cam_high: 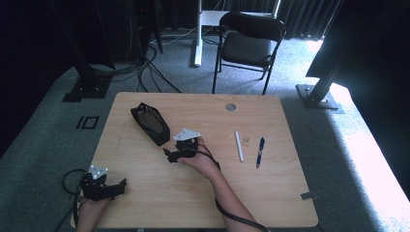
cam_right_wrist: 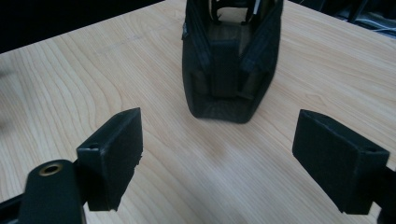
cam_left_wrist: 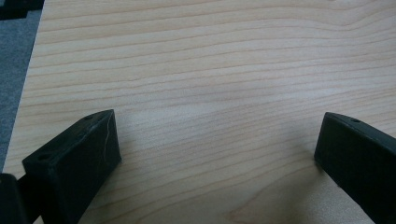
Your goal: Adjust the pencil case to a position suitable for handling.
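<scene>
A black mesh pencil pouch (cam_high: 151,123) lies on the wooden table (cam_high: 145,203), left of centre, its top open. In the right gripper view the pouch (cam_right_wrist: 231,70) stands just beyond the open jaws. My right gripper (cam_high: 170,155) hovers near the pouch's near end, open and empty; between its jaws (cam_right_wrist: 217,154) there is bare wood. My left gripper (cam_high: 118,187) rests near the front left corner, open and empty (cam_left_wrist: 217,154). A white pen (cam_high: 239,145) and a blue pen (cam_high: 260,152) lie right of centre, with a small beige object (cam_high: 246,140) between them.
A round cable grommet (cam_high: 230,107) sits near the table's far edge. A black folding chair (cam_high: 247,46) stands behind the table. A small grey tab (cam_high: 309,196) sticks out at the front right edge. Cables trail from both grippers.
</scene>
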Tool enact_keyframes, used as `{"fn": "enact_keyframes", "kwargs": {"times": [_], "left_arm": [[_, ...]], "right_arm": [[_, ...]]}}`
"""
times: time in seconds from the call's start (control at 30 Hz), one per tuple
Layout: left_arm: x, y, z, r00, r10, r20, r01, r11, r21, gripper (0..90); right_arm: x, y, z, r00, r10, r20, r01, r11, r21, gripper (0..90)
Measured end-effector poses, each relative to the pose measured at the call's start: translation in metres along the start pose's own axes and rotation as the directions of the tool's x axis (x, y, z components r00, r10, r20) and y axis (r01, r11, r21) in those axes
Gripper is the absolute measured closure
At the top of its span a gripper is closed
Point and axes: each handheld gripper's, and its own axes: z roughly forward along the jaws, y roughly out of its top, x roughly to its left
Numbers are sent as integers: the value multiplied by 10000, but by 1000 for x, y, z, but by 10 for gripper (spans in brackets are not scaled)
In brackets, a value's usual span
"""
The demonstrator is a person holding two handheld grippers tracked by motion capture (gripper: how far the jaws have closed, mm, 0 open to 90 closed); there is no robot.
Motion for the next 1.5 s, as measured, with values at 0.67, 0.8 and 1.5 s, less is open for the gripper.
{"fn": "enact_keyframes", "kwargs": {"times": [0.67,0.8,1.5], "left_arm": [[0,0,0,10000,2,-1,-2,10000,1,4],[0,0,0,10000,-18,-1,18,10000,-17,4],[0,0,0,10000,0,-1,0,10000,-2,4]], "right_arm": [[1,24,31,9998,-133,163,139,9992,-373,340],[0,27,35,9999,-42,149,43,9999,-118,434],[-5,27,36,9993,353,127,-359,9982,487,730]]}}
